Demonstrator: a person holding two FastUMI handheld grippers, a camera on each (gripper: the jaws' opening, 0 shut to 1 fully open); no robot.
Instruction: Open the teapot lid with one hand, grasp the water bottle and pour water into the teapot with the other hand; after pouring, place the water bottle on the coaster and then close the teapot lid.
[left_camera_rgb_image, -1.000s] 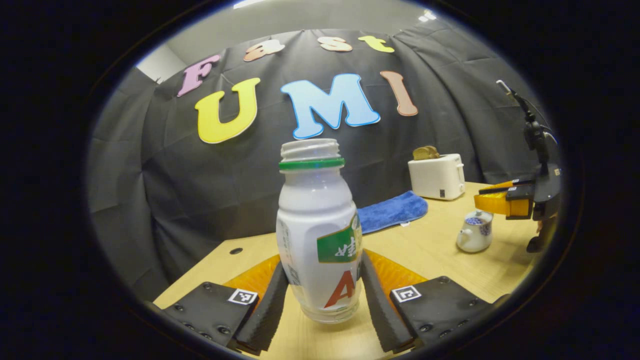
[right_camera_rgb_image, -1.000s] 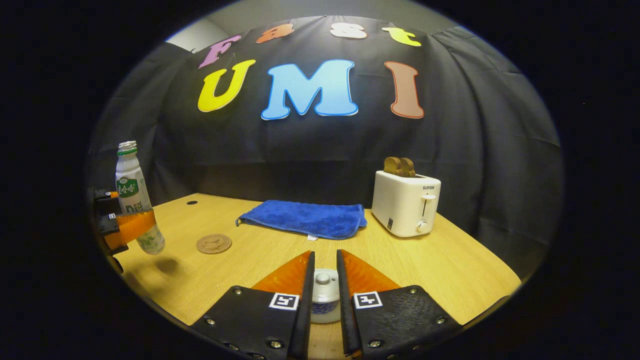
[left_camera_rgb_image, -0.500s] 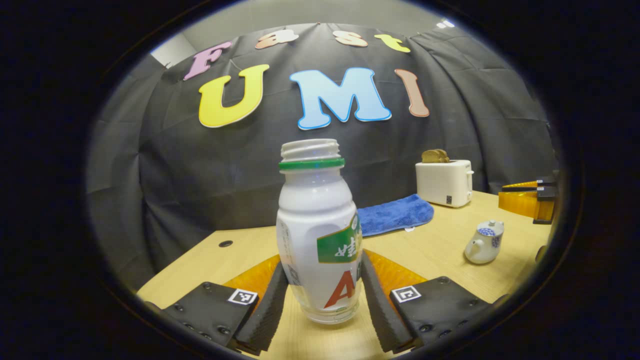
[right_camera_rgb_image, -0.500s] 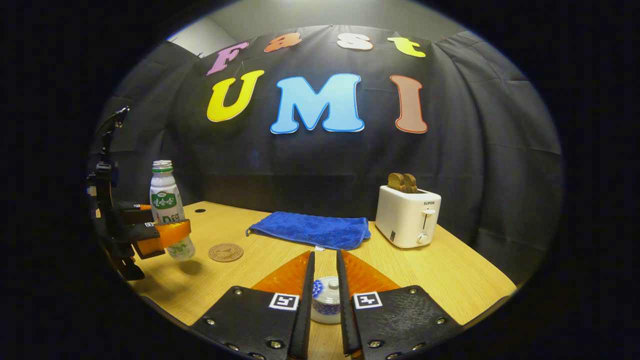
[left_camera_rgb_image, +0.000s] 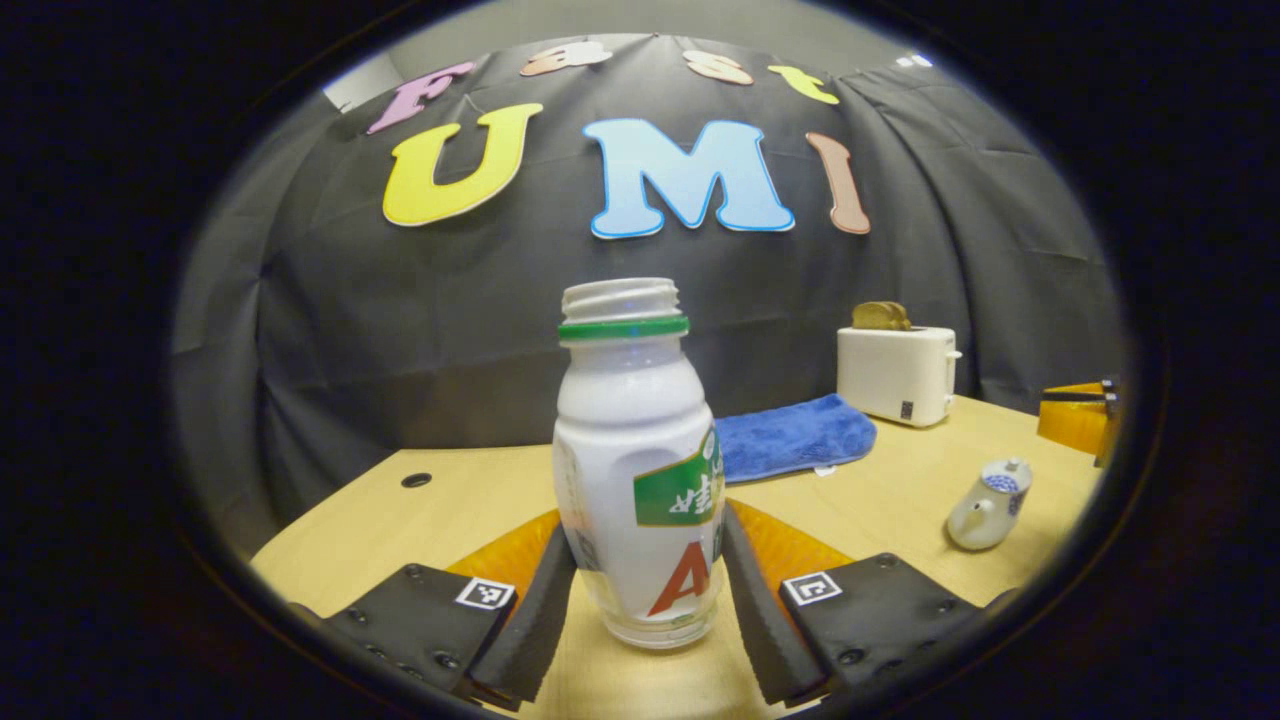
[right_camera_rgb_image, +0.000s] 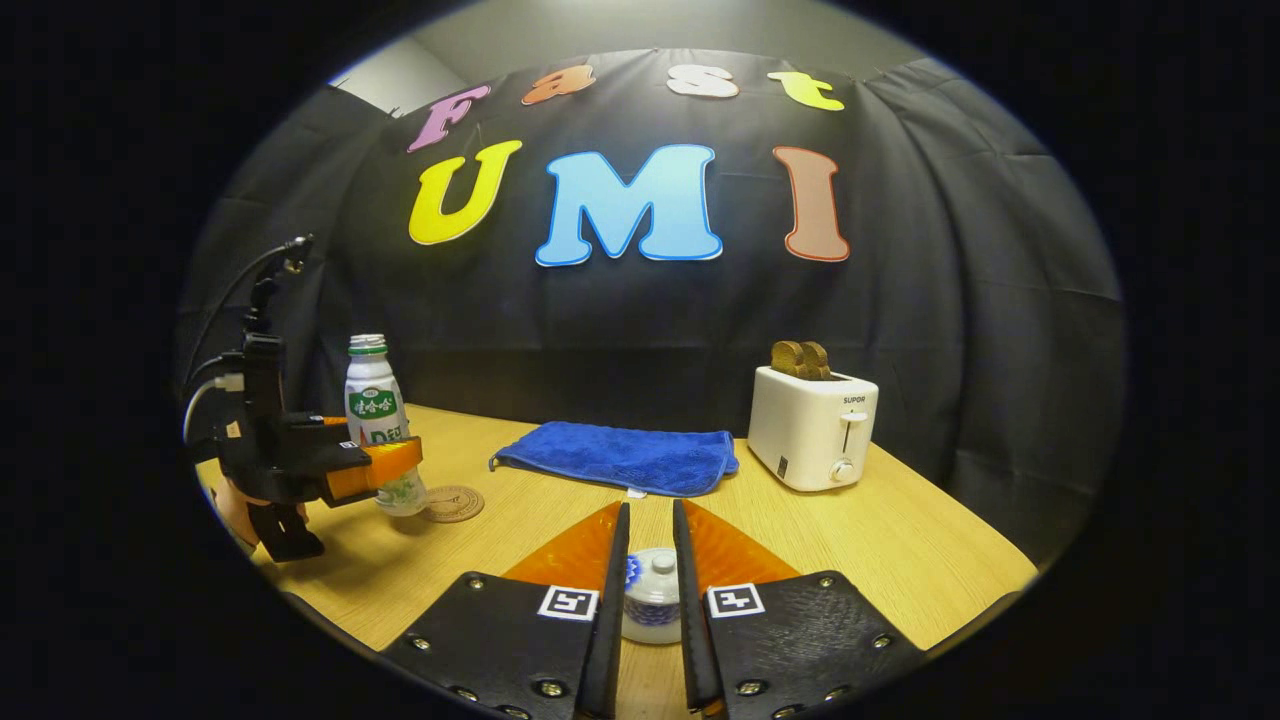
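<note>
My left gripper (left_camera_rgb_image: 648, 530) is shut on the lower body of an uncapped white water bottle (left_camera_rgb_image: 630, 420) with a green neck ring, held upright. In the right gripper view the same gripper (right_camera_rgb_image: 385, 465) holds the bottle (right_camera_rgb_image: 375, 415) with its base at the left edge of the round brown coaster (right_camera_rgb_image: 452, 503); whether it touches down I cannot tell. My right gripper (right_camera_rgb_image: 650, 505) is shut on the small white teapot lid (right_camera_rgb_image: 652, 590) with a knob and blue pattern. The white teapot (left_camera_rgb_image: 988, 492) stands at the right, below and left of the right gripper (left_camera_rgb_image: 1075, 420).
A folded blue towel (right_camera_rgb_image: 615, 455) lies at the back middle of the wooden table (right_camera_rgb_image: 900, 540). A white toaster (right_camera_rgb_image: 812, 425) with two bread slices stands at the back right. A person's hand (right_camera_rgb_image: 240, 500) holds the left gripper near the table's left edge.
The left gripper has carried the upright bottle down and toward the coaster. The right gripper has drawn back from above the teapot, still shut on the lid.
</note>
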